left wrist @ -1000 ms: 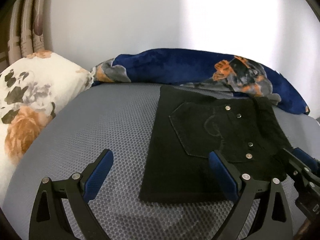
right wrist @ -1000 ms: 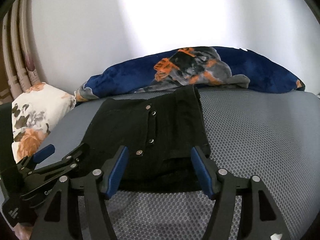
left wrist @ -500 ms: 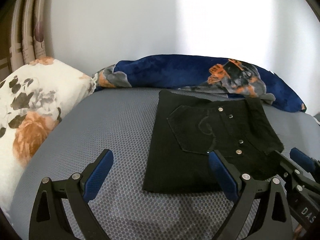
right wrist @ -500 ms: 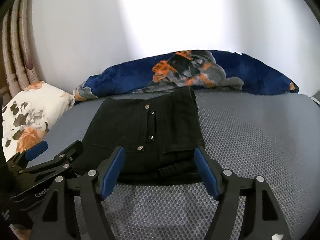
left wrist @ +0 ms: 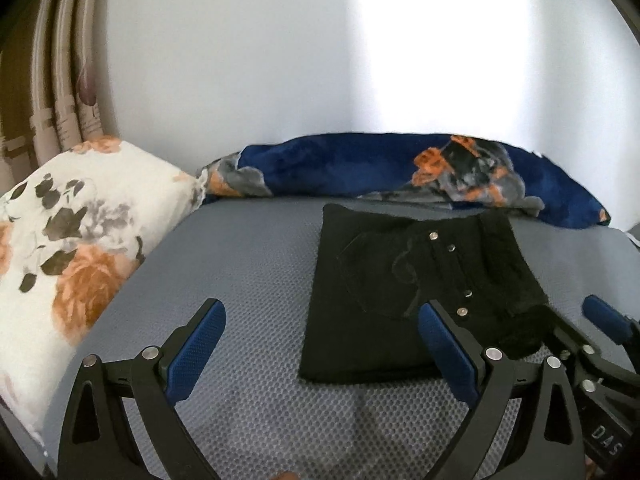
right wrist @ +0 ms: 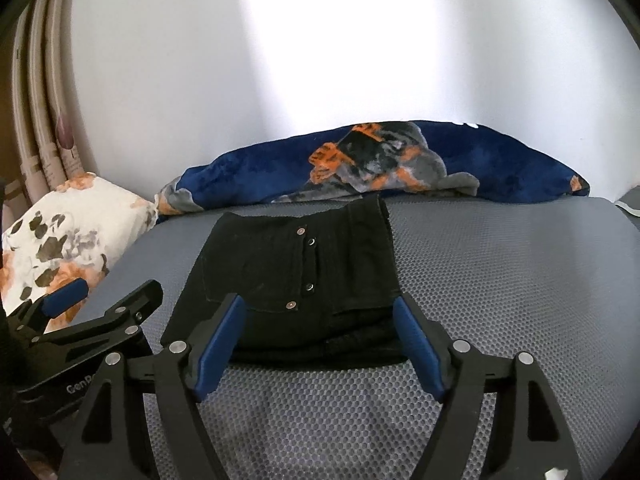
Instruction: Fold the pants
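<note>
The black pants (left wrist: 400,280) lie folded into a flat rectangle on the grey mesh mattress (left wrist: 240,280), back pocket and metal studs facing up. My left gripper (left wrist: 320,340) hovers open over the mattress off the pants' near left corner, with nothing between its blue pads. In the right wrist view the pants (right wrist: 280,256) sit just beyond my right gripper (right wrist: 318,312). Its jaws are opening and the pads touch no cloth. Each gripper shows in the other's view: the right gripper (left wrist: 588,332) and the left gripper (right wrist: 108,292).
A white floral pillow (left wrist: 72,256) lies at the left. A rolled blue blanket with orange print (left wrist: 400,168) runs along the white wall behind the pants. Curtains (left wrist: 60,100) hang at far left. Bare mattress (right wrist: 500,272) stretches to the right of the pants.
Both grippers have drawn back and lifted away from the pants, which now look smaller and further off. The right gripper's jaws have spread wider. The pants have stayed put.
</note>
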The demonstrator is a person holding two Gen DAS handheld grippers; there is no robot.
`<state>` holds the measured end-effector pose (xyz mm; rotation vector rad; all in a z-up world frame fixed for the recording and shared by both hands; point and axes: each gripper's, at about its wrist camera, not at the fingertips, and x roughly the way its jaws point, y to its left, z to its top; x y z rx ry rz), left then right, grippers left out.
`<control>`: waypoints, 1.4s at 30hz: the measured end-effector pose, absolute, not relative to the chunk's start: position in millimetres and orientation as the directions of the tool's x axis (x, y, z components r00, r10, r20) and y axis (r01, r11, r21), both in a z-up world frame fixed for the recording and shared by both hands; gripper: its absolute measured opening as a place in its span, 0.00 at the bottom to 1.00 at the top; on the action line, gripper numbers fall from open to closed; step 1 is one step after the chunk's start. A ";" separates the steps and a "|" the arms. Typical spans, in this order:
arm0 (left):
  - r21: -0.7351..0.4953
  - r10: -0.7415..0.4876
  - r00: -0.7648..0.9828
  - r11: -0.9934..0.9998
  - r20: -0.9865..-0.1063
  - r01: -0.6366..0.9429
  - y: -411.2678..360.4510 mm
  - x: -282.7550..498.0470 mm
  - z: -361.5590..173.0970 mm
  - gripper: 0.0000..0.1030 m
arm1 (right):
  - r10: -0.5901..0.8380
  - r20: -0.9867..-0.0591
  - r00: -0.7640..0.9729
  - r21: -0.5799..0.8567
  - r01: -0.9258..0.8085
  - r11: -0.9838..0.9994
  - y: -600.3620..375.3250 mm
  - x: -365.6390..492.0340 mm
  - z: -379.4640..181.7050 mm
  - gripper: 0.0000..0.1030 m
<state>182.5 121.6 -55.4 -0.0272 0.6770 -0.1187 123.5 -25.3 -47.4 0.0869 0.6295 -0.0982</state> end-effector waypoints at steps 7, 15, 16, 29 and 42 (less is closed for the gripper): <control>-0.070 -0.123 0.779 0.992 -0.615 0.101 126.3 176.7 -49.6 0.94 | -0.070 -0.588 0.806 0.042 0.117 0.992 -23.9 119.0 -41.3 0.74; -0.066 -0.124 0.783 0.992 -0.609 0.106 129.7 171.5 -43.9 0.98 | -0.073 -0.581 0.811 0.039 0.117 0.992 -21.8 114.0 -37.0 0.75; -0.067 -0.125 0.785 0.992 -0.607 0.106 130.5 170.6 -43.0 0.99 | -0.073 -0.581 0.811 0.039 0.117 0.992 -21.8 113.9 -36.8 0.75; -0.136 -0.159 0.763 0.986 -0.626 0.093 140.9 174.0 -40.2 1.00 | -0.071 -0.584 0.809 0.040 0.116 0.992 -24.8 111.6 -34.7 0.75; -0.190 -0.032 0.805 0.976 -0.593 -0.102 227.3 176.9 -34.6 1.00 | 0.060 -0.623 0.780 0.051 -0.036 0.998 39.0 148.8 -34.1 0.79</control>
